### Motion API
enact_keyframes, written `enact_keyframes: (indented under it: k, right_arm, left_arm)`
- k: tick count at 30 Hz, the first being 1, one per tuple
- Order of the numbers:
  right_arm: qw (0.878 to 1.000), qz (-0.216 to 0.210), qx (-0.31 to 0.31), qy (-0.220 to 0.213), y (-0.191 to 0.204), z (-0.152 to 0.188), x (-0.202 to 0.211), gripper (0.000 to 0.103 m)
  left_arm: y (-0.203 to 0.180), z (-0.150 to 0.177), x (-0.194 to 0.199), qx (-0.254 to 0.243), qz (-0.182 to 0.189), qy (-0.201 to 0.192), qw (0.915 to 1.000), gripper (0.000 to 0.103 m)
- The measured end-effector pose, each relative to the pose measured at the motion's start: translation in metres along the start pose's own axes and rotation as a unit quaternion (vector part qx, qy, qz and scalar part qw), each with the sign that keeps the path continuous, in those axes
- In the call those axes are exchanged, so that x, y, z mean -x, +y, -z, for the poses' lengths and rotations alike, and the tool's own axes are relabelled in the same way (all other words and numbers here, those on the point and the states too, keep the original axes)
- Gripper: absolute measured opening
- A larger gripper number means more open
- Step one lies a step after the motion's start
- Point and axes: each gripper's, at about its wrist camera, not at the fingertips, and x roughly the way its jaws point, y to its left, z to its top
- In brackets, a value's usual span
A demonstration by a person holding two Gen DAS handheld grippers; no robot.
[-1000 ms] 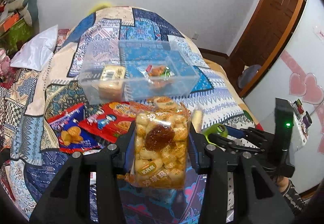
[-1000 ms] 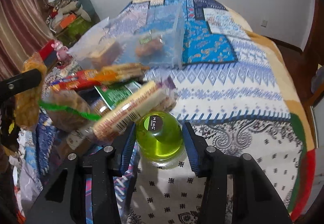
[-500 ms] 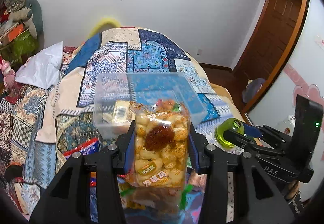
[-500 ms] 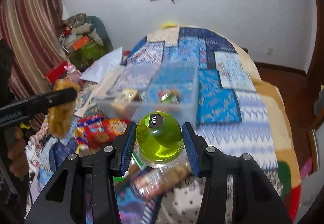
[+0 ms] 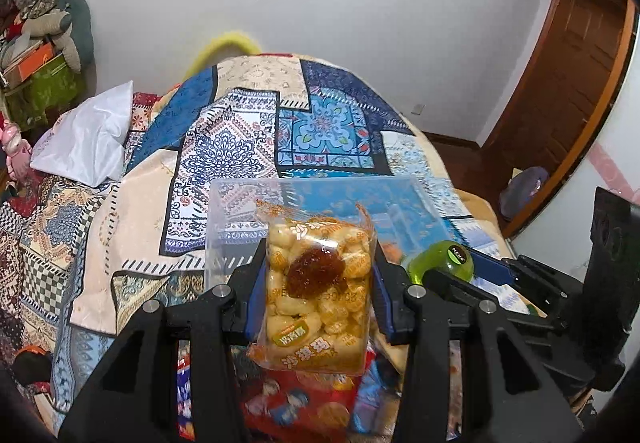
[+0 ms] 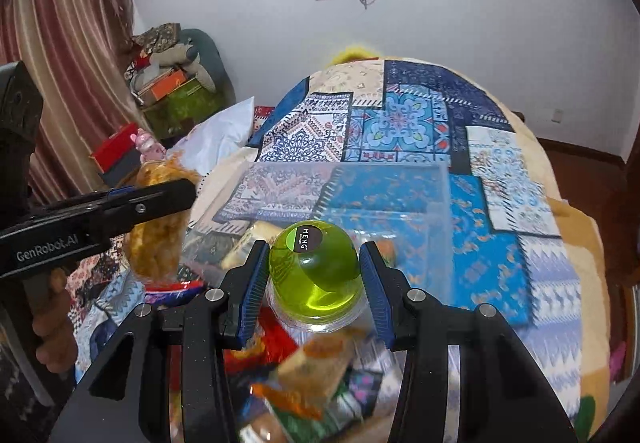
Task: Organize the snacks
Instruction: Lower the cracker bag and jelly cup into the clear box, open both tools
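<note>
Both grippers arrive loaded above the patchwork bedspread: your left gripper is clamped narrowly on a clear packet of puffed rice cake, its blue pads pressing the packet's two long sides so the printed face looks up at the camera, while your right gripper squeezes a green jelly cup by its domed sides, label upward. You hold each snack by its flanks, which leaves the underside free to drop straight into the clear plastic bin lying just ahead of both tools on the bed. That bin already carries a few wrapped snacks at its near end; its far half looks bare. More packets lie loose below your fingers, short of the bin's near wall. That near rim is the edge to clear, so carry both loads over it before lowering. Your two tools sit close side by side, so releasing one at a time looks safer than crowding the opening together.
</note>
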Motion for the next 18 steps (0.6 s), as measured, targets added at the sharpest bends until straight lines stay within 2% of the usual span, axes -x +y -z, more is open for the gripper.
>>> enact_keyframes:
  k: [10, 18]
  right_arm:
    - [0.999, 0.007, 0.008, 0.04, -0.008, -0.004, -0.051, 0.043]
    - [0.998, 0.009, 0.007, 0.061, -0.014, 0.002, -0.067, 0.044]
  left_arm:
    - [0.004, -0.004, -0.064, 0.006, -0.001, 0.047, 0.9989, 0.044]
    - [0.008, 0.003, -0.09, 0.022, -0.018, 0.077, 0.9966, 0.045]
